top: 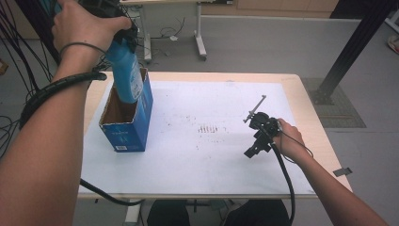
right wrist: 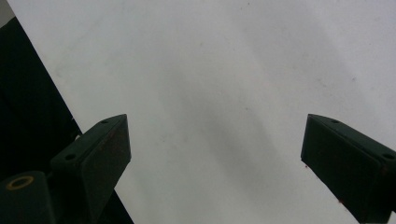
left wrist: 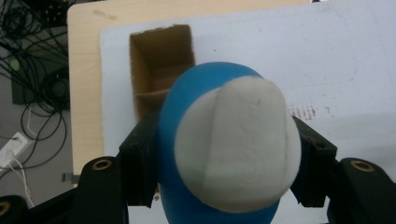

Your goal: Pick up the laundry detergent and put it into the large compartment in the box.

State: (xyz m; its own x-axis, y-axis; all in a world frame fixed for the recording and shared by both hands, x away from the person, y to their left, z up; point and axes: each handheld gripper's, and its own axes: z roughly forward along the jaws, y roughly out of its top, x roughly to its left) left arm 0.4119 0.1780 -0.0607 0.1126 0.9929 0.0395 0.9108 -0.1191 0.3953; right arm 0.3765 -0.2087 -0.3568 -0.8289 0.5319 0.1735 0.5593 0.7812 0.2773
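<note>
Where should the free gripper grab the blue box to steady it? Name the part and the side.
Grip the blue box by its near side wall at the open top rim, coming from above on the right. It stands upright with thin walls, and the left gripper holds the blue bottle over its far end.

Bottle point(left wrist: 224, 149) looks like smooth blue plastic with a matt white cap, box point(top: 126, 123) is printed cardboard, raw brown inside, counter point(top: 306, 110) pale wood.

A pale wooden bench point(top: 308, 117) carries a white sheet point(top: 211, 155) with faint reddish marks point(top: 210, 129) near its middle. Beyond it on the grey floor point(top: 263, 47) stand the white legs of another table point(top: 201, 44). Black cables point(left wrist: 37, 88) lie tangled beside the bench.
</note>
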